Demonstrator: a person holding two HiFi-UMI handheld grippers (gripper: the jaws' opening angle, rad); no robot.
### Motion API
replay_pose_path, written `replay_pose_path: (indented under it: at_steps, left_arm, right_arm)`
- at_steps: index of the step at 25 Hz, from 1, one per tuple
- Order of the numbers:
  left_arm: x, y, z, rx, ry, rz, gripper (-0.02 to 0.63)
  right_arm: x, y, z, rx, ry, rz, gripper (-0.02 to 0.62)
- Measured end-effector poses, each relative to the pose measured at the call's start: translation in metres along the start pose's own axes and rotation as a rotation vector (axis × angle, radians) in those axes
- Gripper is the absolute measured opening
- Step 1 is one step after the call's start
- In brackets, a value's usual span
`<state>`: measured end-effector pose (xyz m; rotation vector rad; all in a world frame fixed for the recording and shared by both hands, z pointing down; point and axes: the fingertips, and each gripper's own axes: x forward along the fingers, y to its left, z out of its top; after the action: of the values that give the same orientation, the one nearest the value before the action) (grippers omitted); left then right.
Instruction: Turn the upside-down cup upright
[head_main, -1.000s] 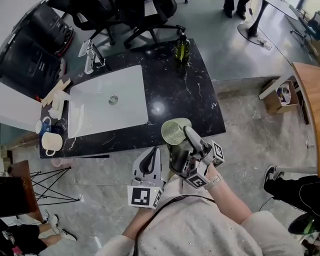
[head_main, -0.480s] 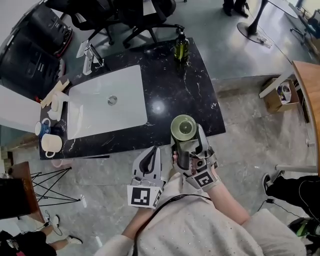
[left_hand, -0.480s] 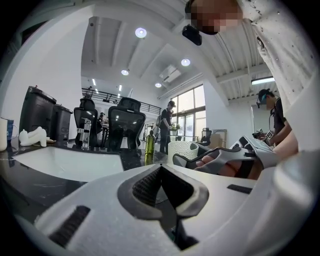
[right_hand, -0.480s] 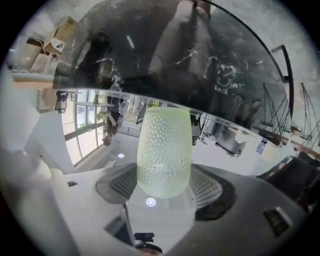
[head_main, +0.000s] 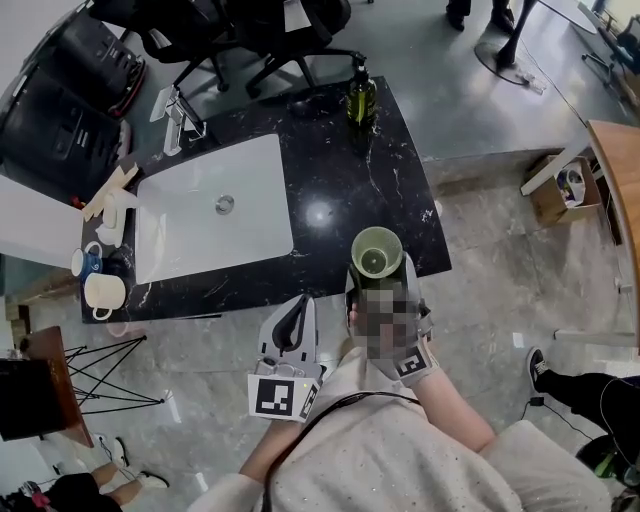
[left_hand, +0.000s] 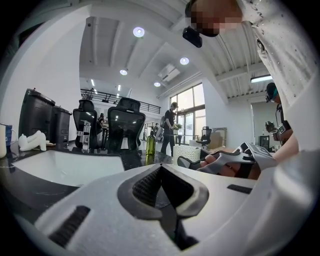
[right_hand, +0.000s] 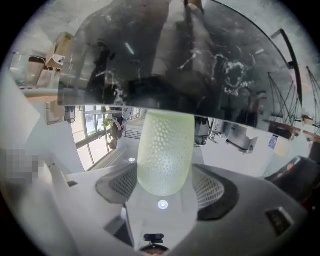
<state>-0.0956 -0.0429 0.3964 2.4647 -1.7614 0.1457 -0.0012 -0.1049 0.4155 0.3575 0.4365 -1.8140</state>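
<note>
Your right gripper (head_main: 380, 280) clamps the pale green cup (head_main: 377, 251) between its jaws. The cup stands mouth-up over the bench's (head_main: 350, 170) front edge, near its right corner. In the right gripper view the dimpled cup (right_hand: 165, 150) fills the gap between the jaws, with its far end against the black marble. Whether it rests on the bench, I cannot tell.

Your left gripper (head_main: 290, 325) hangs just off the front edge with its jaws closed on nothing. A white sink (head_main: 200, 220) fills the bench's left half, and a soap bottle (head_main: 361, 95) stands at the back edge.
</note>
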Motion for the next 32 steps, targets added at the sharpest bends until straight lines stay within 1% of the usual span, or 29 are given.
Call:
replay_pose_path:
  at_steps: [4,8,12,15,17,19,24,25,26,27,30,32]
  left_arm:
    - [0.001,0.000,0.003,0.001,0.004,0.000,0.005]
    - [0.004,-0.002,0.004,-0.004,0.002,-0.007,0.005]
    - [0.004,-0.007,0.002,-0.010,0.008,-0.017,0.005]
    - [0.001,-0.008,0.000,-0.012,0.010,-0.018,0.005]
    - [-0.001,-0.009,-0.002,-0.013,0.010,-0.019,0.005]
    - [-0.003,-0.010,-0.003,-0.015,0.011,-0.020,0.005]
    - [-0.009,-0.012,-0.007,-0.017,0.017,-0.023,0.005]
    - [-0.011,-0.013,-0.007,-0.018,0.017,-0.023,0.005]
    - [-0.012,-0.014,-0.008,-0.019,0.017,-0.023,0.005]
    - [-0.013,-0.015,-0.008,-0.021,0.015,-0.024,0.005]
    - [-0.013,-0.019,-0.009,-0.027,0.006,-0.027,0.005]
    - [-0.010,-0.023,-0.010,-0.034,-0.004,-0.036,0.005]
  right_arm:
    - [-0.007,0.001,0.008,-0.020,-0.030,0.000,0.328]
    - [-0.006,-0.001,0.003,-0.028,0.010,-0.002,0.330]
    - [-0.007,-0.003,0.004,-0.048,0.024,-0.021,0.330]
    - [-0.008,-0.004,0.002,-0.083,0.054,-0.032,0.330]
    - [-0.010,-0.005,0.003,-0.124,0.081,-0.036,0.331]
    - [-0.014,-0.003,0.003,-0.151,0.103,-0.025,0.333]
    - [-0.020,0.002,-0.006,-0.162,0.169,0.009,0.337]
    - [-0.023,0.002,-0.008,-0.186,0.188,0.006,0.337]
    - [-0.026,0.002,-0.012,-0.238,0.215,-0.014,0.337]
    - [-0.029,-0.001,-0.017,-0.318,0.252,-0.055,0.337]
    - [-0.038,-0.012,-0.042,-0.627,0.405,-0.234,0.336]
    - [-0.043,-0.017,-0.055,-0.806,0.486,-0.344,0.328]
